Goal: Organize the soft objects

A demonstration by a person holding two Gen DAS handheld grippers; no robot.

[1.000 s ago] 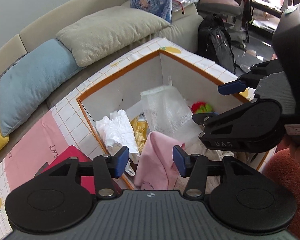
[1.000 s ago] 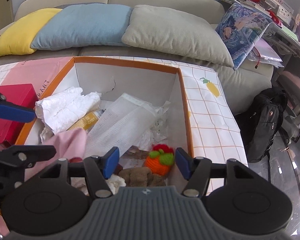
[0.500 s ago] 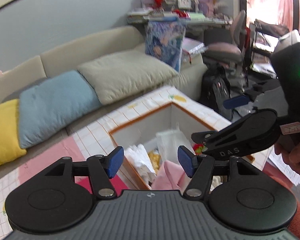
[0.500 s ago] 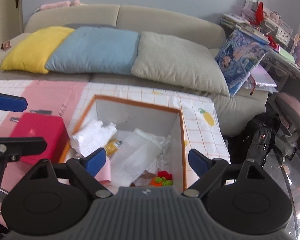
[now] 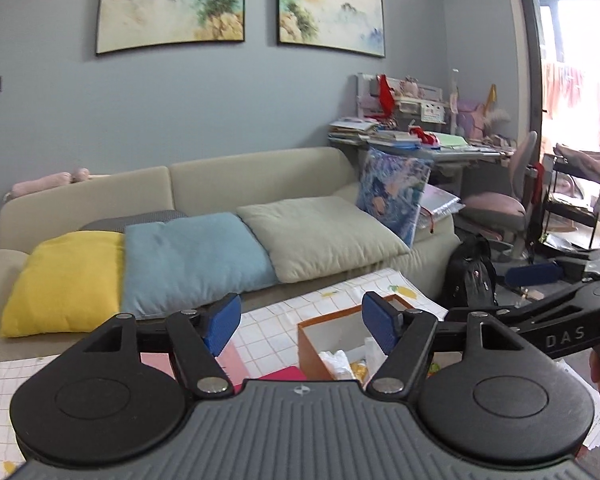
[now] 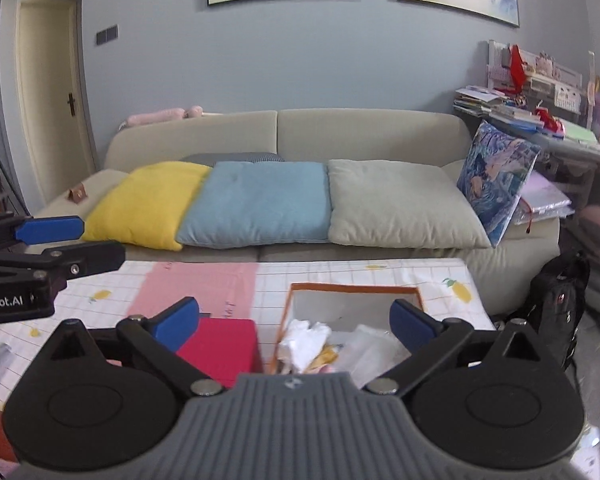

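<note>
1. Left gripper [image 5: 301, 322]: jaws spread, nothing between the blue pads, held up above the table and aimed at the sofa.
2. Right gripper [image 6: 294, 320]: jaws spread wide, empty, also raised over the table; it shows at the right edge of the left wrist view too.
3. Orange-rimmed box [image 6: 354, 289] sits open-topped on the checked tablecloth [image 6: 112, 292], just below and ahead of both grippers, toward the table's right end.
4. Soft objects are inside the box: white crumpled cloth [image 6: 306, 338] at its left side, clear plastic bag [image 6: 370, 346] to the right of it, a yellow packet [image 6: 327, 356] between them. All bunched up; long axis and pointing cannot be told.
5. Red box [image 6: 224, 346] stands on the table just left of the orange-rimmed box, apart from it by a thin gap.
6. Beige sofa [image 6: 364, 130] behind the table, with yellow cushion [image 6: 148, 200], blue cushion [image 6: 256, 204], grey-green cushion [image 6: 396, 204] lying side by side, long axes along the seat.
7. Printed pillow [image 6: 496, 184] stands tilted at the sofa's right end.
8. Black backpack [image 6: 556, 296] on the floor right of the table.
</note>
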